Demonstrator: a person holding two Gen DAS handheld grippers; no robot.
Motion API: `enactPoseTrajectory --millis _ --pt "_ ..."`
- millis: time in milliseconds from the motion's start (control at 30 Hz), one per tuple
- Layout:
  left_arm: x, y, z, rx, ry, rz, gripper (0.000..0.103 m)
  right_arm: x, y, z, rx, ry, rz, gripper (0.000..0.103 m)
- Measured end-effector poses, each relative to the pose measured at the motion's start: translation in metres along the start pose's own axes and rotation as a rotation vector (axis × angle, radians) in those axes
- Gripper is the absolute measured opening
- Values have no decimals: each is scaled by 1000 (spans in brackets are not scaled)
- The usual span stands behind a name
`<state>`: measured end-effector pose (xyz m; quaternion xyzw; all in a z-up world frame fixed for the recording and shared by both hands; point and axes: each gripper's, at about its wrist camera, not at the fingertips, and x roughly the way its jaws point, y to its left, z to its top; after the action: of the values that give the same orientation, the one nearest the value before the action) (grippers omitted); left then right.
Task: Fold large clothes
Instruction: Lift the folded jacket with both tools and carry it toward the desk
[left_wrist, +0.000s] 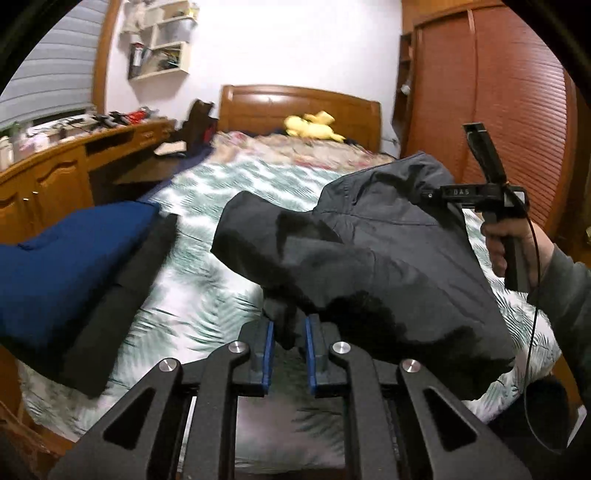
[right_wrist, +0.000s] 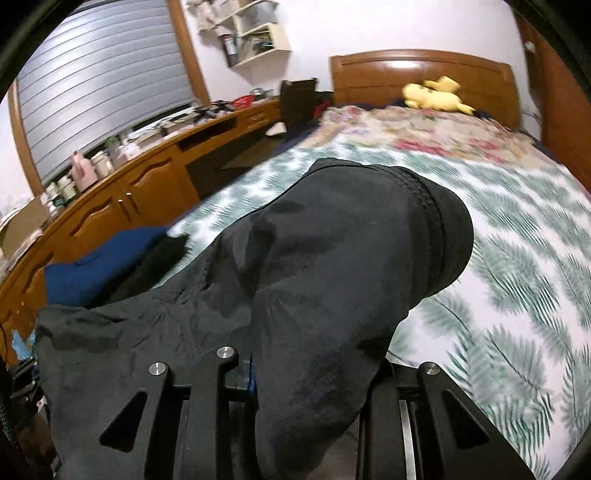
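- Above the bed (left_wrist: 207, 295), near its foot end, I hold the dark jacket (left_wrist: 369, 258) in the air between my two grippers, with the folded blue garment (left_wrist: 62, 266) lying off to its left.
- My left gripper (left_wrist: 288, 332) pinches a small tab of the jacket's edge between its blue pads (left_wrist: 269, 350); that hold looks thin, and I judge a sharp tug could pull the cloth free.
- My right gripper (left_wrist: 430, 194) meets the upper edge of the jacket, and cloth covers its fingers in its own view, so I cannot tell how they stand.
- If one side slipped, the jacket would probably drop in a heap on the bed.
- Smooth and slightly shiny, the jacket hangs bunched, a ribbed cuff (right_wrist: 439, 236) jutting out.
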<state>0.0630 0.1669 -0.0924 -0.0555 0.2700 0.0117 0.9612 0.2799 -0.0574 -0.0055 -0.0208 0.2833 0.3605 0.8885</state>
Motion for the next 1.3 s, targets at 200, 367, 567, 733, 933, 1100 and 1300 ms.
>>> enactPoseTrajectory --millis 200,367,567,733,933,1100,1300 --pt "-41 75 26 -22 -81 117 15 42 87 63 -103 0 74 28" --pt "-66 145 46 -64 -106 237 15 89 163 106 -180 2 155 28" --pt "-90 207 59 -78 -124 368 15 152 231 145 -251 4 217 28" --pt "-98 244 55 -107 -126 448 14 194 267 158 -294 6 248 28" --pt "-96 264 52 -123 -114 488 14 225 271 154 -334 17 241 28" --pt "-92 273 50 -123 -99 527 14 249 289 156 -342 29 243 28" --pt "-90 289 50 -122 -87 553 14 265 297 149 -349 54 243 28"
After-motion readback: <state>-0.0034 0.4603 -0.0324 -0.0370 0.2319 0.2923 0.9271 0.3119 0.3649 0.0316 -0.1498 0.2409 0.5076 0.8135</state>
